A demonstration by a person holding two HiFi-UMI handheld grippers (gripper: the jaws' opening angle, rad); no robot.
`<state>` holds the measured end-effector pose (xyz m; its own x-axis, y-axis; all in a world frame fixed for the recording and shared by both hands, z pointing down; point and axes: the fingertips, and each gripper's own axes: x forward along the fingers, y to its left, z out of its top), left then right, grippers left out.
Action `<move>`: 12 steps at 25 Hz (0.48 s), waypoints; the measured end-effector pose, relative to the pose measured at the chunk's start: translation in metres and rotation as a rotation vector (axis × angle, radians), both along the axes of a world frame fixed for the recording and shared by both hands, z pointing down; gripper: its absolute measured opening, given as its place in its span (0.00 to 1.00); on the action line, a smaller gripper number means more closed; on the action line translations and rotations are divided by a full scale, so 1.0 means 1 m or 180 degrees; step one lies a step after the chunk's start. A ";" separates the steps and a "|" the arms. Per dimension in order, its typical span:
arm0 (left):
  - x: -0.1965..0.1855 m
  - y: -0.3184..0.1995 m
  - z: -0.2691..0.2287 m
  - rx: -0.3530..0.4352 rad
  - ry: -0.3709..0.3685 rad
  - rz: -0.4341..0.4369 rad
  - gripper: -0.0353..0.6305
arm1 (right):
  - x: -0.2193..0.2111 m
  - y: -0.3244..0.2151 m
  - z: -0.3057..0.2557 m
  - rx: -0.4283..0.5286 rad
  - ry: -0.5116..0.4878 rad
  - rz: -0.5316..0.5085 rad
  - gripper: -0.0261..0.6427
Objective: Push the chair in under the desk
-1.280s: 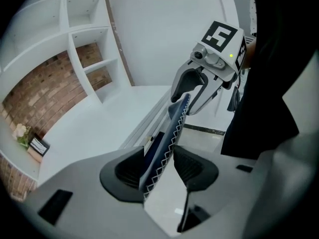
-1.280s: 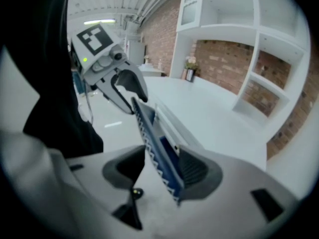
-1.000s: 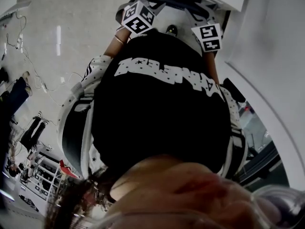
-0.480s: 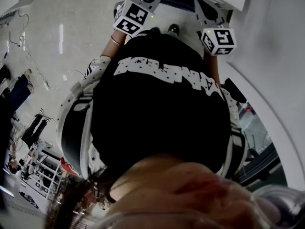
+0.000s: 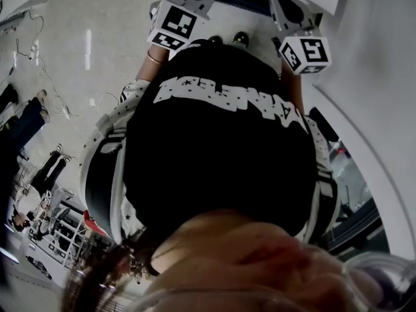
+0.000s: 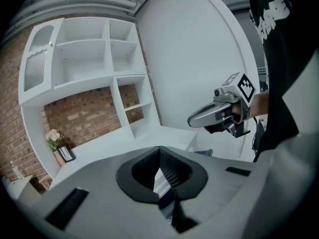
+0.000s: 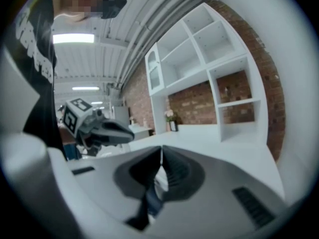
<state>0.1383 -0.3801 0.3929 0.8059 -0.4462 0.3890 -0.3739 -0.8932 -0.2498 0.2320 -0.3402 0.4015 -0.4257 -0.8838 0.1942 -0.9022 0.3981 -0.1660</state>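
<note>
No chair shows in any view. The white desk top [image 6: 124,138] stretches ahead of both grippers and shows again as the desk top [image 7: 214,133] in the right gripper view. My left gripper [image 6: 160,156] is shut, jaws together with nothing between them. My right gripper [image 7: 160,156] is shut and empty too. Both are held up in the air side by side, each visible to the other: the right gripper [image 6: 219,116] and the left gripper [image 7: 99,127]. In the head view their marker cubes [image 5: 171,25] [image 5: 305,52] sit at the top, above a black shirt [image 5: 221,148] that hides what lies below.
White open shelves [image 6: 99,68] stand on the desk against a brick wall [image 6: 84,113]. A small flower pot [image 6: 54,136] and a picture frame [image 6: 65,154] stand at the desk's left end. A curved white panel [image 6: 199,59] rises to the right. Cables [image 5: 45,83] lie on the pale floor.
In the head view the two marker cubes have drifted apart: the left one to the left, the right one to the right. The person's torso stays where it was.
</note>
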 end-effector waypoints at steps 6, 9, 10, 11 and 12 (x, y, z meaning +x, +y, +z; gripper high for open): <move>-0.005 0.000 0.001 0.0006 0.0015 -0.0033 0.11 | -0.005 0.000 0.001 0.0031 0.0055 -0.0064 0.08; -0.006 0.002 0.002 0.0008 0.0019 -0.0037 0.11 | -0.006 0.001 0.000 0.0028 0.0026 -0.0047 0.08; -0.006 0.002 0.001 0.0013 0.0022 -0.0038 0.11 | -0.006 0.002 -0.001 0.0033 0.0022 -0.0043 0.08; -0.006 0.002 0.000 0.0020 0.0027 -0.0039 0.11 | -0.006 0.002 -0.001 0.0040 0.0020 -0.0039 0.08; -0.006 0.003 0.000 0.0025 0.0036 -0.0038 0.11 | -0.006 0.003 -0.001 0.0045 0.0020 -0.0037 0.08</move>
<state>0.1326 -0.3776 0.3925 0.8049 -0.4589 0.3763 -0.3874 -0.8866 -0.2527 0.2264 -0.3373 0.4003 -0.4347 -0.8815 0.1845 -0.8986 0.4107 -0.1546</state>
